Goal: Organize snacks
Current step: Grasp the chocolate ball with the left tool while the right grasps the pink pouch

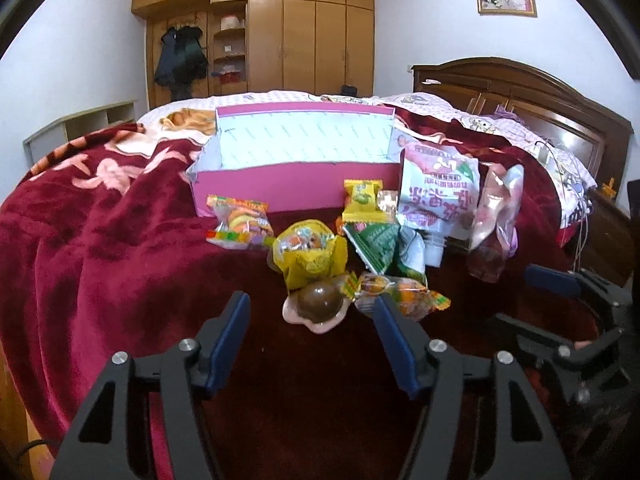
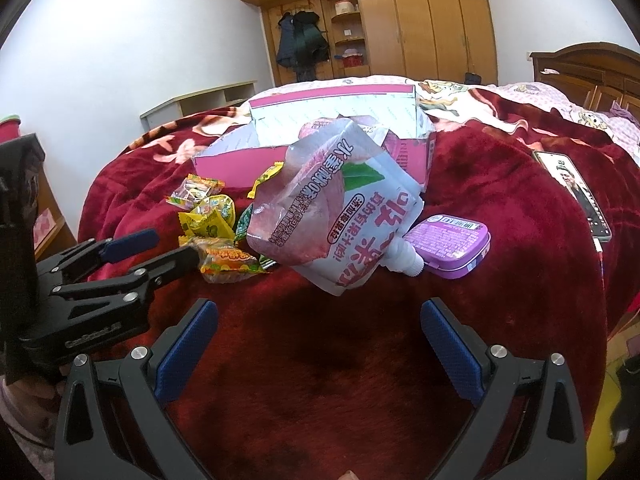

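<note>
The snacks lie in a loose heap on the red blanket (image 1: 100,248) of the bed, just in front of a pink box (image 1: 296,184) whose top is open. Nearest to the left gripper (image 1: 310,316) is a brown round sweet (image 1: 320,300) in clear wrap, and behind it is a yellow candy bag (image 1: 308,254). To the left of the heap lies a colourful gummy pack (image 1: 240,226). A small yellow sachet (image 1: 362,200) leans on the front wall of the box. A white and pink drink pouch (image 2: 332,208) with a white spout rests tilted against the right corner of the box. Just beside its spout lies a purple tin (image 2: 452,246). A phone (image 2: 576,194) lies further right on the blanket.

Both grippers hover low over the blanket before the heap. The left fingers (image 1: 230,328) are spread apart and hold nothing. The right gripper (image 2: 320,340) is also released, with its fingers (image 2: 188,348) wide and nothing between them.
</note>
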A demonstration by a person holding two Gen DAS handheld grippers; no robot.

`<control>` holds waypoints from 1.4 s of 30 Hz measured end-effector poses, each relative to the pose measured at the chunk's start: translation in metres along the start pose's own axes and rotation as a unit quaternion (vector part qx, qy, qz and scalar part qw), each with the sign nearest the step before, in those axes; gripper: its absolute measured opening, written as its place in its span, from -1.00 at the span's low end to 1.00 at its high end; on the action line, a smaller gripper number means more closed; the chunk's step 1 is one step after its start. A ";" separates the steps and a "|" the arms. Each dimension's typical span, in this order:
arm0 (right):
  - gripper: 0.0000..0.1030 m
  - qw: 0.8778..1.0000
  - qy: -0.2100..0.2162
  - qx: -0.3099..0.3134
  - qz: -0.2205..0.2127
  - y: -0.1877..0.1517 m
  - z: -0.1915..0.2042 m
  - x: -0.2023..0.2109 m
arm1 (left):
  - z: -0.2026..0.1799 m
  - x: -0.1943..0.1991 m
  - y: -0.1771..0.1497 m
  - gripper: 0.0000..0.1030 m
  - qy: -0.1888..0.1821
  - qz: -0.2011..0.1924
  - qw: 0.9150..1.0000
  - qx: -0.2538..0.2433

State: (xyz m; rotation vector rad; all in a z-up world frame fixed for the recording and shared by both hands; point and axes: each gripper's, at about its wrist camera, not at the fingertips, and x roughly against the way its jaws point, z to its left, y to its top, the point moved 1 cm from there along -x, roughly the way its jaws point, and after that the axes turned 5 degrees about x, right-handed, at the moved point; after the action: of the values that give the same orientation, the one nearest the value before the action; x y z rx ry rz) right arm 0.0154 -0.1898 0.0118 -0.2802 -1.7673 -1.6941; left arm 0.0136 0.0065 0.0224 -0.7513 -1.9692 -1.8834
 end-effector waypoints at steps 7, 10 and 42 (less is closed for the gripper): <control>1.00 1.000 0.002 0.003 0.000 0.000 0.000 0.000 | 0.007 -0.003 -0.003 0.26 0.021 -0.001 1.000 0.001; 1.00 1.000 0.002 0.005 0.000 0.000 0.000 0.001 | 0.004 -0.009 -0.001 0.12 0.020 -0.002 1.000 -0.007; 1.00 0.999 -0.021 0.037 -0.018 0.011 0.016 0.006 | 0.023 0.010 -0.008 -0.21 0.001 0.003 0.999 0.032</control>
State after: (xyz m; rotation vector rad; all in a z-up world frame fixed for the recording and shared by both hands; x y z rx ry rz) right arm 0.0125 -0.1750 0.0250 -0.2544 -1.8720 -1.6543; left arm 0.0038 0.0311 0.0192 -0.7361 -2.0123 -1.8087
